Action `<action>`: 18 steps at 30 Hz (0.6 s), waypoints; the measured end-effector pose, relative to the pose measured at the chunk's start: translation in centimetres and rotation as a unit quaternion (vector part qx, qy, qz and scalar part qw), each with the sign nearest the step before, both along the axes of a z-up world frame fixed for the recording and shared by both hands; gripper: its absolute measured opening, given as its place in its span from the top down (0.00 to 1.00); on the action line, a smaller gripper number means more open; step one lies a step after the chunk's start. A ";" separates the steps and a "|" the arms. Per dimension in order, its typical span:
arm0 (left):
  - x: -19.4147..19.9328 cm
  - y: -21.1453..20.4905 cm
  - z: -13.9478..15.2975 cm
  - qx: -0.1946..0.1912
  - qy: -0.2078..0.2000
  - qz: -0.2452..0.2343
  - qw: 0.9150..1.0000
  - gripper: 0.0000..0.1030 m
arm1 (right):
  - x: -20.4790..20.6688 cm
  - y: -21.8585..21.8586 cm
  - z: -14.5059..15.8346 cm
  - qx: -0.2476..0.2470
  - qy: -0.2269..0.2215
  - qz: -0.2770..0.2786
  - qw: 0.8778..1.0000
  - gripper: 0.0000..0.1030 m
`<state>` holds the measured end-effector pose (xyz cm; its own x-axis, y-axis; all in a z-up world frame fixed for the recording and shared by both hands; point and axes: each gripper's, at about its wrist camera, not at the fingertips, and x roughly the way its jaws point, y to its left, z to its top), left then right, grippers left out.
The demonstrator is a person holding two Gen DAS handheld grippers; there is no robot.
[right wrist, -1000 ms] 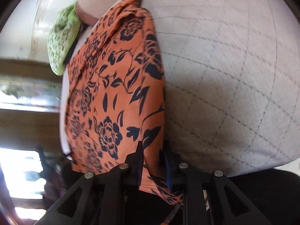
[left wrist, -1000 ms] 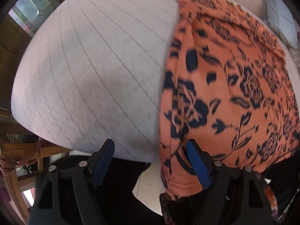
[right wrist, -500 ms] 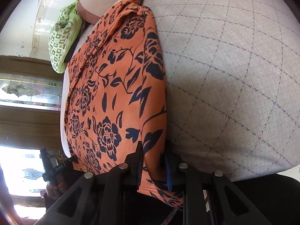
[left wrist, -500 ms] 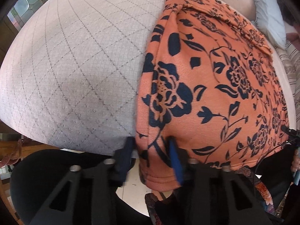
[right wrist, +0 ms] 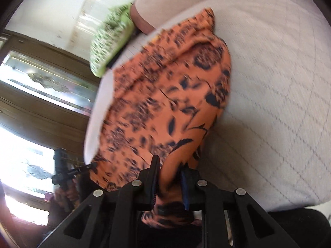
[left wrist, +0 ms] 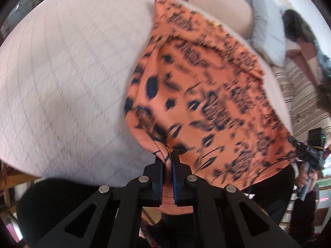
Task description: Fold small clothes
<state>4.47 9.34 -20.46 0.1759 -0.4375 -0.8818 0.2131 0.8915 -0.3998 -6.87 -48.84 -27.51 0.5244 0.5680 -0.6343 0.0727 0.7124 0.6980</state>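
Observation:
An orange garment with a dark blue flower print lies on a grey quilted cushion. My left gripper is shut on the garment's near left corner and lifts it off the cushion. My right gripper is shut on the garment's near right corner, also raised. The garment hangs between both grippers, its far edge bunched on the cushion. Both views are blurred by motion.
A green patterned pillow and a beige bolster lie at the cushion's far end. A grey pillow and striped cloth lie to the right. Each gripper shows in the other's view.
My left gripper was open beside the corner, then closed on it. Both grippers have since lifted the near edge up and forward; the garment now bunches toward the far end.

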 end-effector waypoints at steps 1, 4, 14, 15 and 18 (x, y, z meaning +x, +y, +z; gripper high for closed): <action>0.6 0.0 0.9 -0.010 -0.005 -0.004 1.000 0.93 | 0.3 -0.4 0.6 0.014 -0.012 -0.004 1.000 0.81; 3.3 -0.6 2.1 -0.039 -0.012 -0.008 0.999 0.93 | 1.6 -1.3 2.3 0.044 -0.042 -0.023 0.998 0.81; 11.6 -4.3 6.5 -0.037 -0.055 -0.028 0.997 0.93 | 9.7 -5.6 4.8 0.004 0.008 -0.078 0.997 0.78; 11.3 -4.4 6.6 -0.034 -0.059 -0.032 0.997 0.93 | 9.6 -5.6 4.4 -0.007 0.030 -0.075 0.997 0.78; 9.9 -4.6 5.8 -0.021 -0.059 -0.036 0.997 0.93 | 7.6 -5.6 2.6 -0.022 0.072 -0.072 0.995 0.70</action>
